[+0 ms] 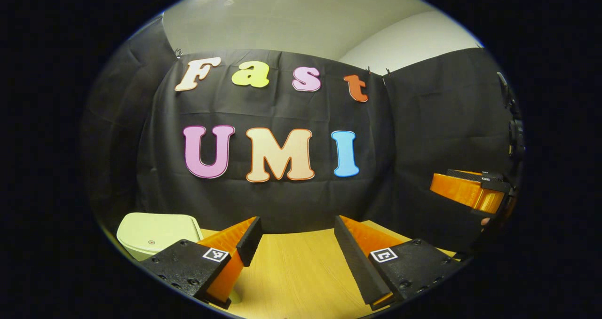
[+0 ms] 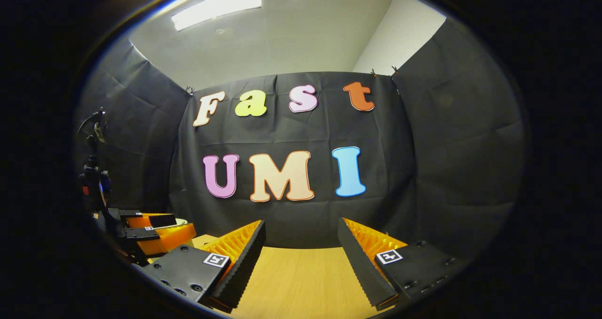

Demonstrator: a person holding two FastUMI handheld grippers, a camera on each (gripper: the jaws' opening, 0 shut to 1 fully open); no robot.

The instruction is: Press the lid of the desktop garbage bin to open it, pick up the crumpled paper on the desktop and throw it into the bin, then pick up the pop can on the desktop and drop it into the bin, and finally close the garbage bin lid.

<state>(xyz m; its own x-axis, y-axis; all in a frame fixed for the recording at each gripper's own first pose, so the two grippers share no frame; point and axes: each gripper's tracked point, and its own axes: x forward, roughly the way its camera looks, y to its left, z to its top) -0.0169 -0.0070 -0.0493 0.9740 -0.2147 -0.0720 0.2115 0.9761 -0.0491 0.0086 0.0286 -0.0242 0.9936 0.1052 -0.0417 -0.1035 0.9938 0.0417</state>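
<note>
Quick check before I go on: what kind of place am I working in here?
Most likely an indoor recording booth: black cloth walls hang around a wooden desktop, a ceiling light is overhead, and a pale desktop bin sits with its lid down.

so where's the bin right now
In the left gripper view the bin sits at lower left on the table, lid down, just behind the left finger.

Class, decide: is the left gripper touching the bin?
Apart. In the left gripper view the left gripper hangs open above the table, and the bin sits beyond its left finger, lid closed, with nothing between the fingers.
</note>
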